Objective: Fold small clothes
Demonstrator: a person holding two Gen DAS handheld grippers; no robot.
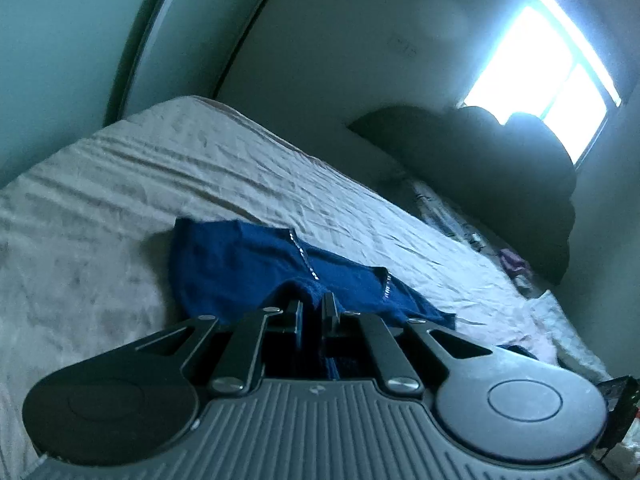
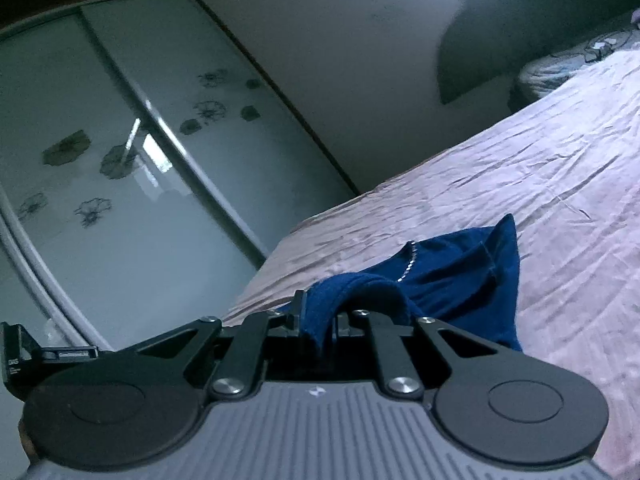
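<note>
A small dark blue garment [image 1: 240,264] with a line of shiny studs lies on the pale bedsheet [image 1: 120,184]. My left gripper [image 1: 314,304] is shut on a bunched edge of the garment; blue cloth runs between its fingers. In the right wrist view the same blue garment [image 2: 460,280] spreads over the sheet [image 2: 520,184], and my right gripper [image 2: 318,312] is shut on a fold of its near edge, which drapes over the fingers. Both grippers hold the cloth close above the bed.
Dark pillows [image 1: 500,168] are piled at the head of the bed under a bright window [image 1: 552,80]. Small items clutter the bedside [image 1: 512,264]. A sliding wardrobe with flower-patterned glass doors [image 2: 140,140] stands beyond the bed's edge.
</note>
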